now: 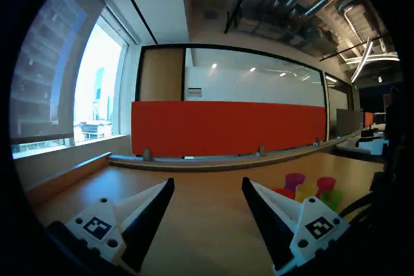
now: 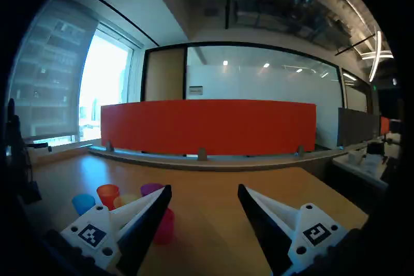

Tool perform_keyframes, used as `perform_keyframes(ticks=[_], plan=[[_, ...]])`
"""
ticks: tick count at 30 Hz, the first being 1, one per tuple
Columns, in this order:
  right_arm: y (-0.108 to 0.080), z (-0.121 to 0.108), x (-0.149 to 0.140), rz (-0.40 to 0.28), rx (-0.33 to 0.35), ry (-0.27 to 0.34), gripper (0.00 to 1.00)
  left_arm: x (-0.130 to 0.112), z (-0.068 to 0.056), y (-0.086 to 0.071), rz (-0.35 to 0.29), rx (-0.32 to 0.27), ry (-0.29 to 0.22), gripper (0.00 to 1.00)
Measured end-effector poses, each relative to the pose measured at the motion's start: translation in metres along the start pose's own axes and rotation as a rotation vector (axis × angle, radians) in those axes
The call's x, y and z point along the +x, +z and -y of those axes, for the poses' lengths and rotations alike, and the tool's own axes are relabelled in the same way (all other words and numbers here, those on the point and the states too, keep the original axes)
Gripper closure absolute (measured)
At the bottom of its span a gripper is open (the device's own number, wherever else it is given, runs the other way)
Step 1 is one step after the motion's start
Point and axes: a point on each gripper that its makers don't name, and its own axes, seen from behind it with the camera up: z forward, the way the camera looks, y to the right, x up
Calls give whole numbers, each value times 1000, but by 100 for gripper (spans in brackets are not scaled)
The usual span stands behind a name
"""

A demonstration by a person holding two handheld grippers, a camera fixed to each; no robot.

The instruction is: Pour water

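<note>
Currently at the approach stage: my left gripper (image 1: 207,179) and right gripper (image 2: 204,187) both stand wide open, holding nothing, over the table (image 2: 222,214). Five cups (image 2: 107,194) cluster beside the right gripper's left finger: one each blue, red, yellow, purple, magenta; next I must close on one squarely
</note>
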Motion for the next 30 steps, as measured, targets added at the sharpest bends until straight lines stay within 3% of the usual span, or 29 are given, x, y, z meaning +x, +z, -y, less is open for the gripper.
perform_keyframes(ticks=[5,9,18,30], plan=[[1,3,33,-2,16,-26,1,21,-1,8,20,-34,-80,3],[3,7,57,3,35,-36,1,34,5,17,50,-43,-106,3],[7,18,103,-8,100,-27,1,70,4,26,67,-95,-70,3],[10,39,135,-8,209,-64,1,113,-30,27,89,-255,-34,3]])
